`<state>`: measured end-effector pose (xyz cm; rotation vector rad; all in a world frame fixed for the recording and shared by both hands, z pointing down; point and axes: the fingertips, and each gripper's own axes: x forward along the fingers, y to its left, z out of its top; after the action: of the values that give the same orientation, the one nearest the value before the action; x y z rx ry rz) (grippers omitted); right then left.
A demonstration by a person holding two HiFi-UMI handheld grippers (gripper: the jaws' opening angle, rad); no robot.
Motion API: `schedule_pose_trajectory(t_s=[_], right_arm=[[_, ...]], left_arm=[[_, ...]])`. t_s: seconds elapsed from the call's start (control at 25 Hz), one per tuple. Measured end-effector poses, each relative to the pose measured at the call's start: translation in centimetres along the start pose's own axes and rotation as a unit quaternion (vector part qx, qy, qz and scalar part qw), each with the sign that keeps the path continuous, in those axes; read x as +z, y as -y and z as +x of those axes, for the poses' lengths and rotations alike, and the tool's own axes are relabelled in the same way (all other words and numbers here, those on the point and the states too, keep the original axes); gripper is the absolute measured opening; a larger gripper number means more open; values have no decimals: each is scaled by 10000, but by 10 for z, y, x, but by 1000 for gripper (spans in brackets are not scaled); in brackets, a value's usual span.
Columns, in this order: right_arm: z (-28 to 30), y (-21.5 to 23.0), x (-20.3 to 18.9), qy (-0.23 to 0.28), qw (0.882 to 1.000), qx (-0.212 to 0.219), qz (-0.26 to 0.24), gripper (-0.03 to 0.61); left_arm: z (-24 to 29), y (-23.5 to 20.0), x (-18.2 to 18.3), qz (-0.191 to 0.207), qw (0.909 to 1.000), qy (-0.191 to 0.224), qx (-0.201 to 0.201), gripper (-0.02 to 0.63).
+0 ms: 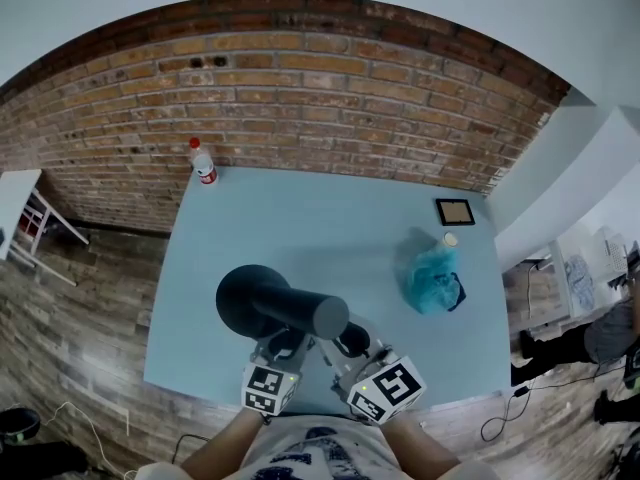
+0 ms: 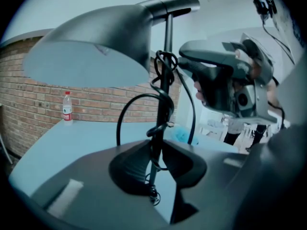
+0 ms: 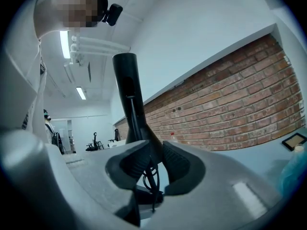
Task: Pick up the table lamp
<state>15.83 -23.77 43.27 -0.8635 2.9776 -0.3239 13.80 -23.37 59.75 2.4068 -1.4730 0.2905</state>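
The black table lamp (image 1: 268,304) is at the near edge of the light blue table (image 1: 300,218), its wide shade (image 2: 91,47) facing left. In the left gripper view the thin stem (image 2: 166,71), wound with black cord, runs down between the pads. My left gripper (image 2: 157,164) is shut on that stem. My right gripper (image 3: 154,164) stands open. The lamp's black neck (image 3: 128,95) rises just beyond its pads, and loose cord hangs in the gap. In the head view both grippers (image 1: 283,346) (image 1: 352,346) sit side by side under the lamp. The lamp's base is hidden.
A plastic bottle (image 1: 203,163) stands at the table's far left corner by the brick wall. A crumpled blue bag (image 1: 432,278), a small framed picture (image 1: 455,211) and a little round thing (image 1: 451,239) lie at the right. A person (image 1: 600,338) is on the floor beyond.
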Motion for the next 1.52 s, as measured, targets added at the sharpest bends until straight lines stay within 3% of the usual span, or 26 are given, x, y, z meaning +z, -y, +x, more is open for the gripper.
schedule_pose_trajectory(t_s=[0.2, 0.32, 0.56, 0.84, 1.24, 1.52], right_arm=[[6, -11, 8, 130, 9995, 278, 56, 82], [12, -20, 15, 218, 9983, 538, 102, 151], [27, -30, 22, 230, 9969, 746, -82, 150], [37, -41, 24, 205, 9953, 908, -270, 141], [40, -42, 24, 174, 9953, 846, -433, 71], [38, -42, 25, 222, 9937, 887, -650, 57]], left_arm=[[0, 1, 6, -150, 9998, 101, 3, 69], [0, 1, 4, -222, 9997, 109, -23, 69], [1, 1, 4, -290, 9995, 140, -60, 69], [4, -2, -8, -205, 9997, 95, -73, 69], [15, -4, -22, -343, 9991, -223, -137, 67], [18, -3, -23, -181, 9996, -170, -167, 60]])
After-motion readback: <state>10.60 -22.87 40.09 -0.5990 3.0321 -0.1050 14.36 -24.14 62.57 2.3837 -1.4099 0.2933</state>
